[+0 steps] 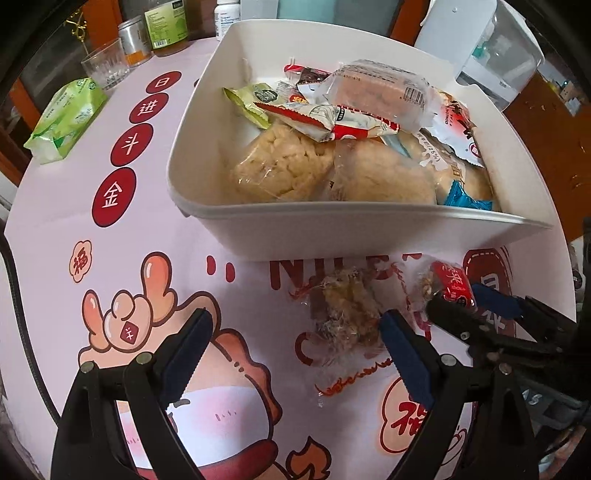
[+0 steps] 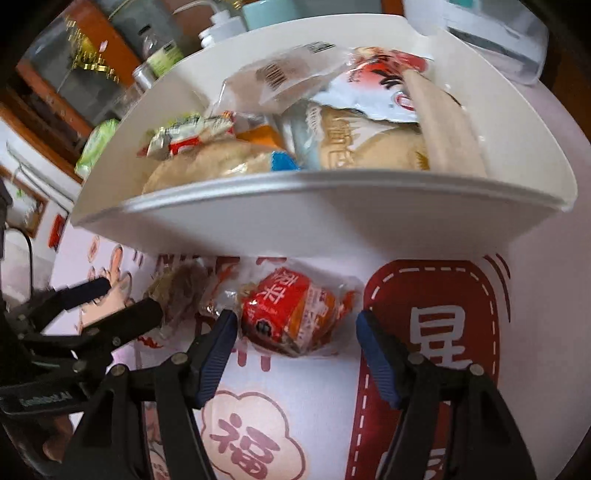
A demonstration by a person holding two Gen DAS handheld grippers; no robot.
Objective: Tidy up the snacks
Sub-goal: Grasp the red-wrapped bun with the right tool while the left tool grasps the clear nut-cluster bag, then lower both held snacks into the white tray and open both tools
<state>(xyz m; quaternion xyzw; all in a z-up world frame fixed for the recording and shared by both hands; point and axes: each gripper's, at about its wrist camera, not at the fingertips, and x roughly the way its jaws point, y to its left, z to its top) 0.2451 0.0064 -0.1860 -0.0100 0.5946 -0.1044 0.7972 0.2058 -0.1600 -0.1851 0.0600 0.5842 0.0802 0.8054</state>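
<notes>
A clear-wrapped brown snack lies on the pink tablecloth in front of the white bin. My left gripper is open wide just above the cloth, and the snack lies between its fingers, close to the right fingertip. Beside it lies a red-wrapped snack. My right gripper straddles this one: the left fingertip is at the wrapper's edge and the right one stands apart. The bin holds several packets. Each view shows the other gripper at its side: right gripper, left gripper.
A green tissue pack, a glass, a tin and a bottle stand at the table's far left. A white appliance sits behind the bin on the right. The bin's front wall is close ahead of both grippers.
</notes>
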